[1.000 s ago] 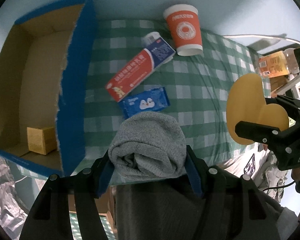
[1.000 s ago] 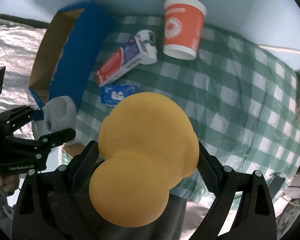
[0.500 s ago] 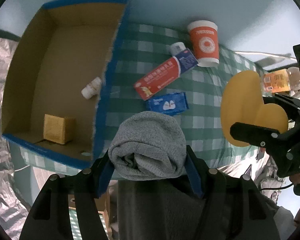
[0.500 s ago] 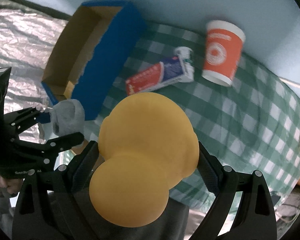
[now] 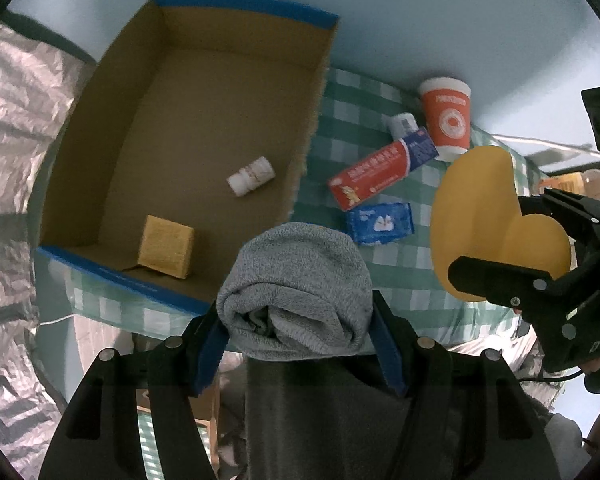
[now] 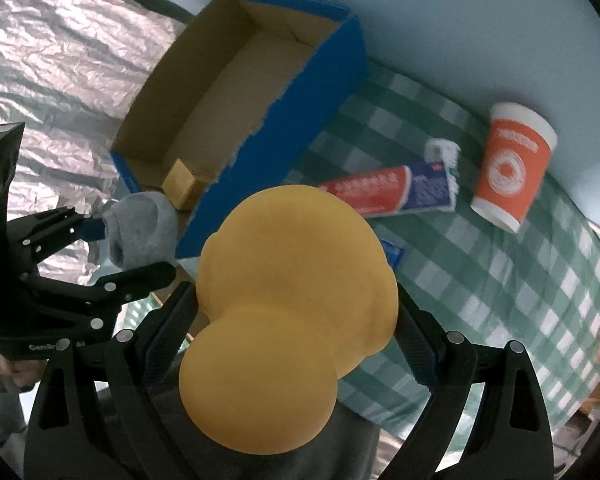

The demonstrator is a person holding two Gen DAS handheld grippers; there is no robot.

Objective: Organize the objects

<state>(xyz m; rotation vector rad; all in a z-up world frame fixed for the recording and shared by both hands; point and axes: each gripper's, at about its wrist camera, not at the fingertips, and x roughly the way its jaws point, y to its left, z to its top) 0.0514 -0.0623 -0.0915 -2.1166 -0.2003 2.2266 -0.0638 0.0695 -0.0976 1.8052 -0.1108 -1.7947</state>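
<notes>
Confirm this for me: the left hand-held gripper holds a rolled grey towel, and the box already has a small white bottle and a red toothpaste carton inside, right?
Not quite. The red toothpaste carton lies on the checked cloth outside the box; the left wrist view shows a tan block inside with the white bottle.

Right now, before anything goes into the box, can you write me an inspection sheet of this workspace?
Surface: green checked cloth on the table, wrinkled near the front edge.
Job's things: open box holds a small white bottle and a tan block. Outside it on the cloth: toothpaste carton, blue wipes pack, orange cup, a white bottle behind the carton.
Clutter: nothing seen on the cloth.
Grippers: left gripper shut on a rolled grey towel; right gripper shut on a yellow toy.
Cables: one thin cable by the right gripper.
Surroundings: crinkled foil left of the table, pale blue wall behind it.
</notes>
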